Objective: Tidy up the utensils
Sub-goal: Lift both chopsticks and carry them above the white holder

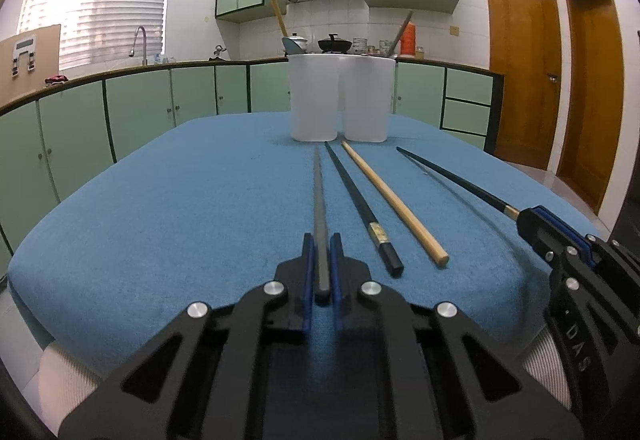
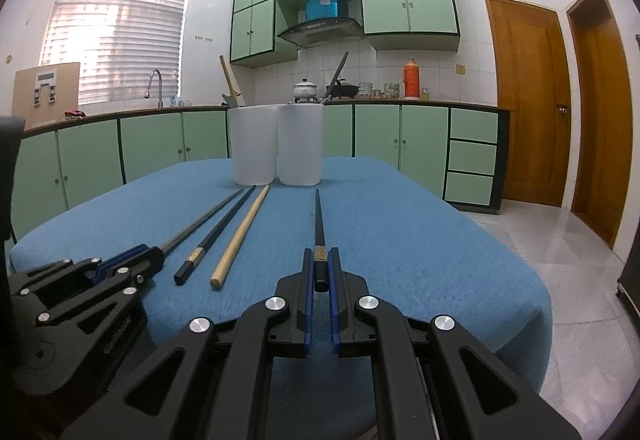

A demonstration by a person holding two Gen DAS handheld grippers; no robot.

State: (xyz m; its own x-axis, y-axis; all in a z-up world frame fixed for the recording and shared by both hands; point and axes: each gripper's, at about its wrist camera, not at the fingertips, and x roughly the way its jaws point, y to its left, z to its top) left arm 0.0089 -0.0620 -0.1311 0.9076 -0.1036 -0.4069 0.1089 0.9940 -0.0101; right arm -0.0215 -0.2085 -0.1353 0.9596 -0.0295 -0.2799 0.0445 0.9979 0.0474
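Several chopsticks lie on the blue table cloth [image 1: 160,220]. My left gripper [image 1: 322,244] is shut on the near end of a grey chopstick [image 1: 319,199]; it also shows in the right wrist view [image 2: 192,228]. My right gripper [image 2: 321,260] is shut on the near end of a black chopstick [image 2: 319,224], which shows in the left wrist view [image 1: 452,179] too. Between them lie a second black chopstick [image 1: 360,207] and a wooden chopstick [image 1: 394,203]. Two white tubs [image 1: 314,97] [image 1: 368,99] stand side by side at the far end, each holding a stick.
The cloth's near edge [image 1: 120,324] lies just under the grippers. Green kitchen cabinets [image 1: 140,99] run behind the table, with a sink tap [image 1: 140,39] and a stove with pots [image 1: 334,43]. Wooden doors [image 1: 524,59] stand at the right.
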